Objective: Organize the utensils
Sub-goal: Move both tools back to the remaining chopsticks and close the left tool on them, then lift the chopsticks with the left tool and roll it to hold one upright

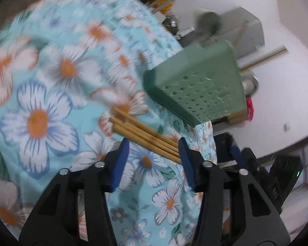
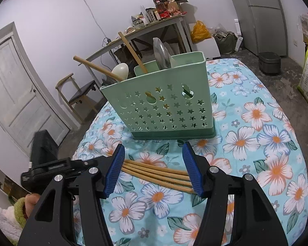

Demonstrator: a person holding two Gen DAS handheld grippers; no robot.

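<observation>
Both the left gripper and right gripper are being held apart over chopsticks lying near the green holder.

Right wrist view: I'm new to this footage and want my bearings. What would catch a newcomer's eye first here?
First, the green utensil holder with star-shaped holes, upright mid-table on the bright floral tablecloth, already holding wooden-handled utensils and a metal ladle. Next, the bundle of wooden chopsticks lying flat on the cloth in front of it, seen between the open blue-padded fingers of the right gripper. The left gripper is open too, near the chopsticks.
</observation>
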